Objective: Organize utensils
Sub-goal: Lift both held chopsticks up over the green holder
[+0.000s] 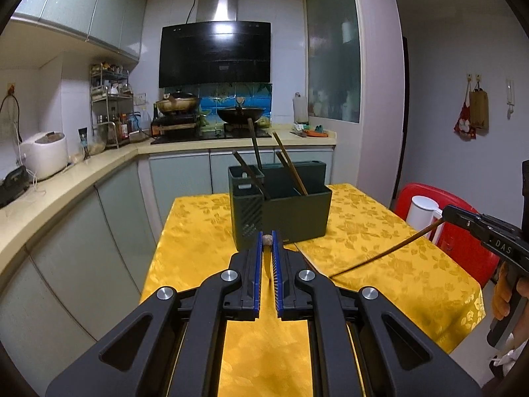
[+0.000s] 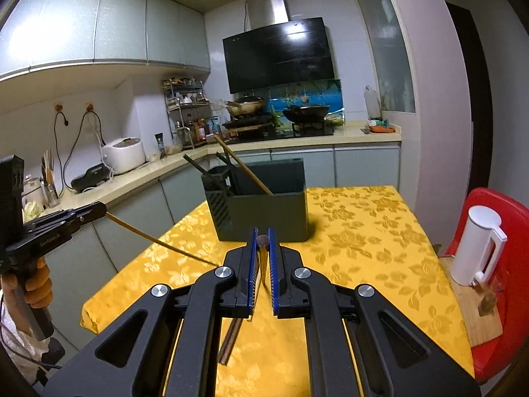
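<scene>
Left gripper clamped on light chopstick; right gripper clamped on dark chopstick, both over yellow tablecloth. Farther back, green utensil holder w/ more chopsticks leaning inside

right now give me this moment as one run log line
left claw: shut on chopstick | right claw: shut on dark chopstick | utensil holder: four chopsticks in

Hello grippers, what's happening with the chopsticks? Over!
Left gripper shut on a chopstick. Right gripper shut on another chopstick. Holder ahead with four inside. Path clear.
</scene>
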A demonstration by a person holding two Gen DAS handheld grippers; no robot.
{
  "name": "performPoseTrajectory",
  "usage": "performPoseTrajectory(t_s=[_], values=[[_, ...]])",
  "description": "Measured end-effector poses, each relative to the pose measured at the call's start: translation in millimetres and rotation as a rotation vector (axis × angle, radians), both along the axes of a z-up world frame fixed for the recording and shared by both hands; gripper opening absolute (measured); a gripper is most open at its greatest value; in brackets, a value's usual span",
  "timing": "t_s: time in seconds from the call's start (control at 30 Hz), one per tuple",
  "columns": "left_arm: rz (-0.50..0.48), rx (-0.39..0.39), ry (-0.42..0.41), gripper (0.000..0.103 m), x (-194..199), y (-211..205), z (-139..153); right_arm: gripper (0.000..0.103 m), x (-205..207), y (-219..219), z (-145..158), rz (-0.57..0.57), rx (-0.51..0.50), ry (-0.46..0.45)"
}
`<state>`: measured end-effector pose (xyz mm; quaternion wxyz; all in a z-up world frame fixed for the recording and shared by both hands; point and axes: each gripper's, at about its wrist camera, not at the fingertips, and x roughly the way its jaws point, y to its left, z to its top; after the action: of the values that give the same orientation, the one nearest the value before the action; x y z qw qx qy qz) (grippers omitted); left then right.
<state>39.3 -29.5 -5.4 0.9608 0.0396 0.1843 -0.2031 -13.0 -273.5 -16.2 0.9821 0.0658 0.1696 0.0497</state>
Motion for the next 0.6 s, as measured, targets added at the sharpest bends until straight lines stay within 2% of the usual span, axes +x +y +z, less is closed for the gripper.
performPoseTrajectory(t_s=[0.33,0.6], values=[[-0.006,0.005,-0.006,0.006,18.3,2.6,21.9,0.007,6.3,7.6,26.2,0.013,-0.043,-0.036],[-0.025,0.005,0.01,0.006,31.9,-0.8,29.5,0.007,24.7,3.7,34.5,0.031,-0.02,-0.017]])
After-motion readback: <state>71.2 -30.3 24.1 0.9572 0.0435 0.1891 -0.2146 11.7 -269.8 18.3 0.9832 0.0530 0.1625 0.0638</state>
